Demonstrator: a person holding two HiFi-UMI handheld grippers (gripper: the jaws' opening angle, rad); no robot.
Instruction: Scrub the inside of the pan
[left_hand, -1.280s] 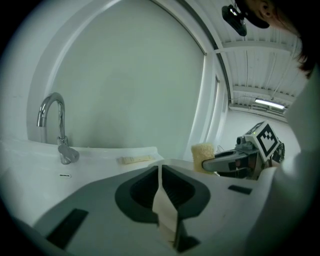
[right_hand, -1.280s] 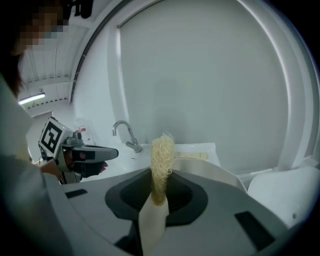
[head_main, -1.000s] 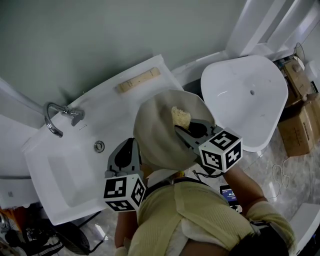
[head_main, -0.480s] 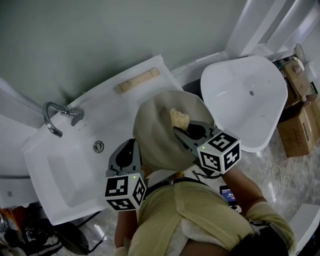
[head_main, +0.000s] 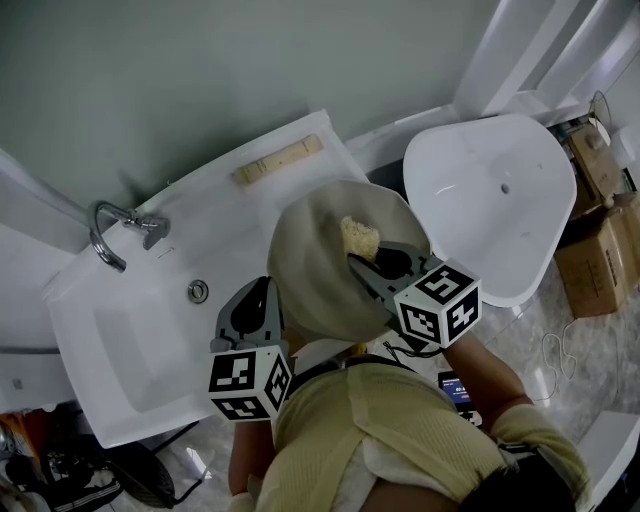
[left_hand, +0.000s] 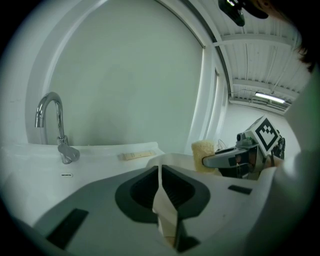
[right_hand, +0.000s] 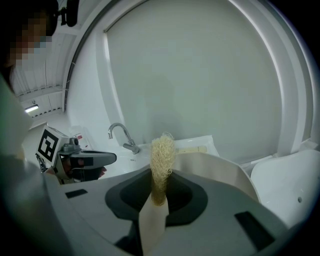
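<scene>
A beige pan (head_main: 315, 265) is held over the white counter, beside the sink. My left gripper (head_main: 262, 292) is shut on the pan's near-left edge; that thin beige edge (left_hand: 161, 197) stands between its jaws. My right gripper (head_main: 362, 260) reaches into the pan from the right and is shut on a yellow loofah sponge (head_main: 360, 237). The sponge rests against the pan's inner surface at its upper right. In the right gripper view the sponge (right_hand: 161, 157) rises from the jaws, with the pan's wall (right_hand: 217, 167) behind it and the left gripper (right_hand: 111, 158) to the left.
A white sink (head_main: 120, 350) with a drain (head_main: 199, 292) and a chrome faucet (head_main: 105, 235) lies to the left. A pale wooden bar (head_main: 280, 160) lies on the counter's back edge. A large white basin (head_main: 490, 195) stands right, cardboard boxes (head_main: 598, 245) beyond it.
The right gripper and sponge have shifted slightly left inside the pan. The left gripper and pan have hardly moved.
</scene>
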